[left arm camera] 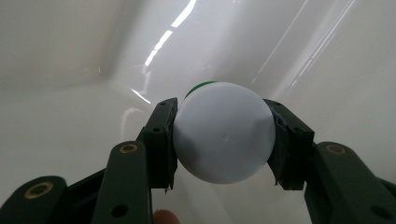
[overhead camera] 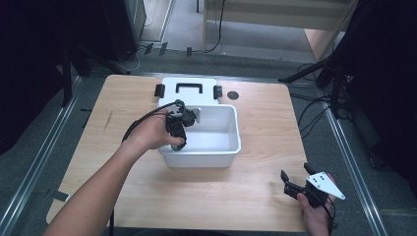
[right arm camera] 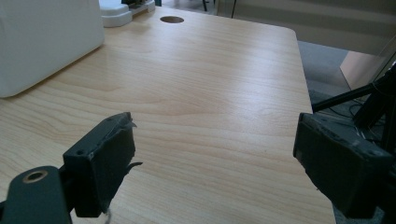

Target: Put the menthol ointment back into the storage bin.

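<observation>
A white plastic bin (overhead camera: 231, 147) stands in the middle of the wooden table. My left gripper (overhead camera: 177, 140) reaches down inside the bin at its left end, shut on a white ball (left arm camera: 223, 133) with a green edge at its back. Both pads (left arm camera: 163, 135) press the ball's sides, just above the bin's glossy floor (left arm camera: 70, 121). My right gripper (overhead camera: 295, 179) rests over the table's front right corner with its jaws wide apart and nothing between them; in the right gripper view its jaws frame bare wood (right arm camera: 210, 107), and the bin wall (right arm camera: 46, 37) shows at the upper left.
The bin's white lid (overhead camera: 188, 91) with a black handle and black latches lies flat behind the bin. A round hole (overhead camera: 233, 95) sits in the tabletop at the back right. Dark stands and cables (overhead camera: 319, 105) line the floor to the right.
</observation>
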A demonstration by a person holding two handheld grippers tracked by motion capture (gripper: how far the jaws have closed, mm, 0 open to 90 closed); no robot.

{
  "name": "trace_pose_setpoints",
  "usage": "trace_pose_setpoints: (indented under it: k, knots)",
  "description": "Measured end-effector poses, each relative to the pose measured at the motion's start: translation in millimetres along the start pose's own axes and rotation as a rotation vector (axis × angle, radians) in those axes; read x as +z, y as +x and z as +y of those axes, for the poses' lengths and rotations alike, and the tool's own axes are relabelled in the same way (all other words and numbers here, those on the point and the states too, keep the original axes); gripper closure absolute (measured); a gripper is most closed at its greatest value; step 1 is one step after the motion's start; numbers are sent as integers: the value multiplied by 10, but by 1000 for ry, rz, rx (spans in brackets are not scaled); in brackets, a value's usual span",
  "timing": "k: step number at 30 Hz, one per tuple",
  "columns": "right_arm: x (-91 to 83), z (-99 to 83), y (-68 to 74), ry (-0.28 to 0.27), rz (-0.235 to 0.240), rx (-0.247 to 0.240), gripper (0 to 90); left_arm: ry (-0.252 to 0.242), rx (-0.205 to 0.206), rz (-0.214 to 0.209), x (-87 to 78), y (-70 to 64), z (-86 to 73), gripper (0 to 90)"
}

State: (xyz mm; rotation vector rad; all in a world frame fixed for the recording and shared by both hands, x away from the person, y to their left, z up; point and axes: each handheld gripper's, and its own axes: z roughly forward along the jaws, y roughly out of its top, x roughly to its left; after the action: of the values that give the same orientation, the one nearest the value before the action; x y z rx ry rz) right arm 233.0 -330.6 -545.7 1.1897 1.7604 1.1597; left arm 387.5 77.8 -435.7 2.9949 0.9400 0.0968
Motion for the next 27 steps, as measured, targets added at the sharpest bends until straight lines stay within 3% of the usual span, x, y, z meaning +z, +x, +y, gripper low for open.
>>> trace_pose_setpoints:
  k: [6,15,27]
  knots:
    - [0,0,0,0,-1,0,128,38,6,25,82,-14,31,509]
    - [1,0,0,0,0,1,128,54,5,38,90,-20,47,507]
    - [2,0,-2,0,1,2,129,87,36,76,118,-62,60,495]
